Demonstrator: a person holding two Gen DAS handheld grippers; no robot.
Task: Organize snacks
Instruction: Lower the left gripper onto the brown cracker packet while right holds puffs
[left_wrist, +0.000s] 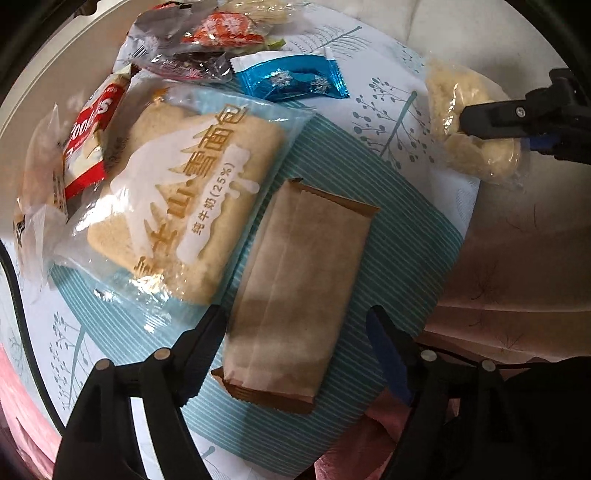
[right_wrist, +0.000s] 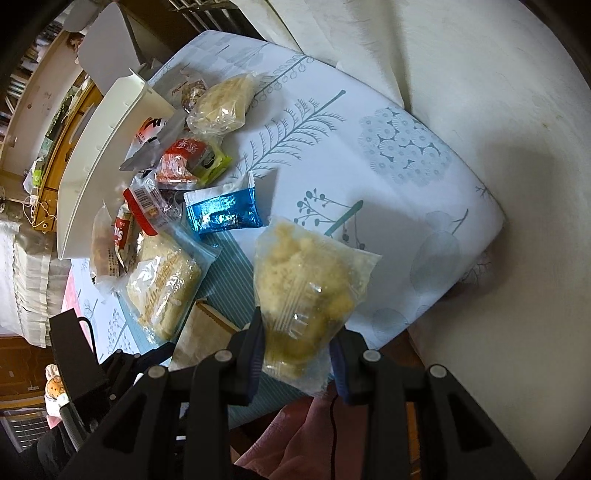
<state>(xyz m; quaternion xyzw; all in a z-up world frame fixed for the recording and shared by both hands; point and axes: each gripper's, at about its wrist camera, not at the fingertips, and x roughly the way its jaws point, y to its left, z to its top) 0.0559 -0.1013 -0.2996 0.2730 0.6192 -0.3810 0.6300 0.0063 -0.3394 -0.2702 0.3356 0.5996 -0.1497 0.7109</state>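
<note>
A white cloth with teal tree prints (right_wrist: 369, 122) covers the surface, and a white plastic tray (right_wrist: 96, 155) stands at its far edge beside a heap of snacks. The big clear bag of pale square bread (left_wrist: 184, 192) lies near a flat brown paper packet (left_wrist: 295, 295). The left gripper (left_wrist: 295, 325) hangs above this packet, its jaws wide apart on both sides, not touching it. A small blue foil packet (left_wrist: 291, 77) lies further away. The right gripper (right_wrist: 297, 328) is closed on a clear bag of yellowish crumbly snack (right_wrist: 306, 288), lifted over the cloth.
</note>
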